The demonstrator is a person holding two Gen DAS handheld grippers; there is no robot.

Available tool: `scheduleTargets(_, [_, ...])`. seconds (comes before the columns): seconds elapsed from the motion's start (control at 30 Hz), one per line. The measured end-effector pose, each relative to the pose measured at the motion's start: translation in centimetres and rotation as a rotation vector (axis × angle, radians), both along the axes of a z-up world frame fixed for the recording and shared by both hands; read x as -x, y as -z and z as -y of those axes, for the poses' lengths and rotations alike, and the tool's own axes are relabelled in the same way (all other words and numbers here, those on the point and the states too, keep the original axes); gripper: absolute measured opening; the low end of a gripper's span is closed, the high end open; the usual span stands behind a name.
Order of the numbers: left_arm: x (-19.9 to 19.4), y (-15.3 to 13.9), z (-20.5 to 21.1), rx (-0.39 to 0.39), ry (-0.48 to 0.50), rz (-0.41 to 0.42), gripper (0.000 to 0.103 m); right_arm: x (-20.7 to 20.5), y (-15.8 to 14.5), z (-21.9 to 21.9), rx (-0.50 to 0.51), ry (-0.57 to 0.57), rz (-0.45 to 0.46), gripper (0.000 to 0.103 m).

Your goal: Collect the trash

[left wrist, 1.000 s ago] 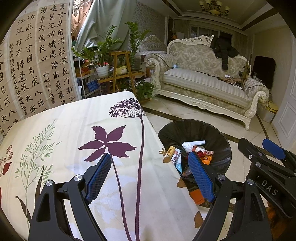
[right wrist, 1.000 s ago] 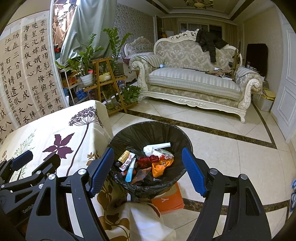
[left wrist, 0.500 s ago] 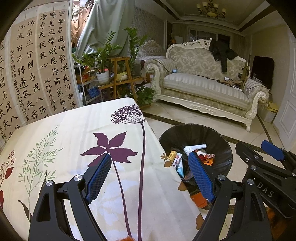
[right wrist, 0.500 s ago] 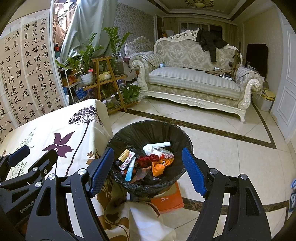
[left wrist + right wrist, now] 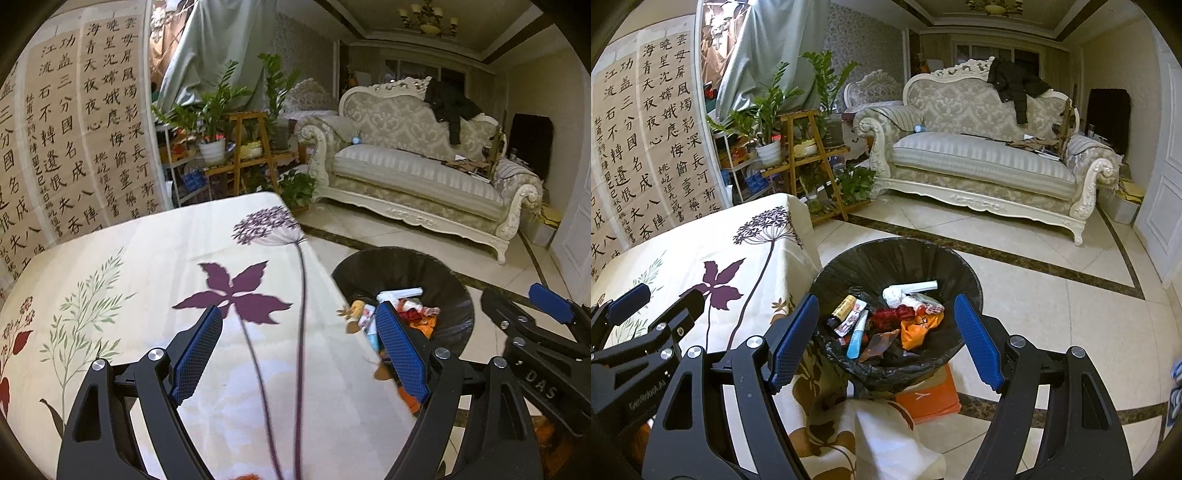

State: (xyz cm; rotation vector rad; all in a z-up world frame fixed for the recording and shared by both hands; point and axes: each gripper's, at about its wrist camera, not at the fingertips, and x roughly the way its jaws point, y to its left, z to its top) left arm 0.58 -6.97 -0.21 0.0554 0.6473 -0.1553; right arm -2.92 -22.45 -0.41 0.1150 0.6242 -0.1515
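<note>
A bin lined with a black bag (image 5: 897, 258) stands on the floor beside the table; it also shows in the left wrist view (image 5: 406, 266). It holds several pieces of trash (image 5: 886, 317): tubes, a white roll, red and orange wrappers. My right gripper (image 5: 886, 339) is open and empty, above the bin. My left gripper (image 5: 299, 350) is open and empty, over the flower-print tablecloth (image 5: 147, 280) near its right edge. A small orange scrap (image 5: 247, 476) peeks in at the bottom edge of the left wrist view.
An orange box (image 5: 927, 398) lies on the floor by the bin. A cream sofa (image 5: 979, 162) stands at the back, a plant stand (image 5: 809, 155) to its left, a calligraphy screen (image 5: 646, 147) behind the table. The floor is tiled.
Both grippers stay open. The left gripper has drawn back and tilted up a little over the cloth; an orange scrap has come into view at the bottom. The right gripper has hardly moved.
</note>
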Motion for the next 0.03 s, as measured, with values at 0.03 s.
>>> scheduleTargets(0.03, [-0.21,0.15,-0.65,0.003,-0.012,-0.008,0.082,-0.09,0.15,-0.17,0.000,-0.006,-0.002,0.074])
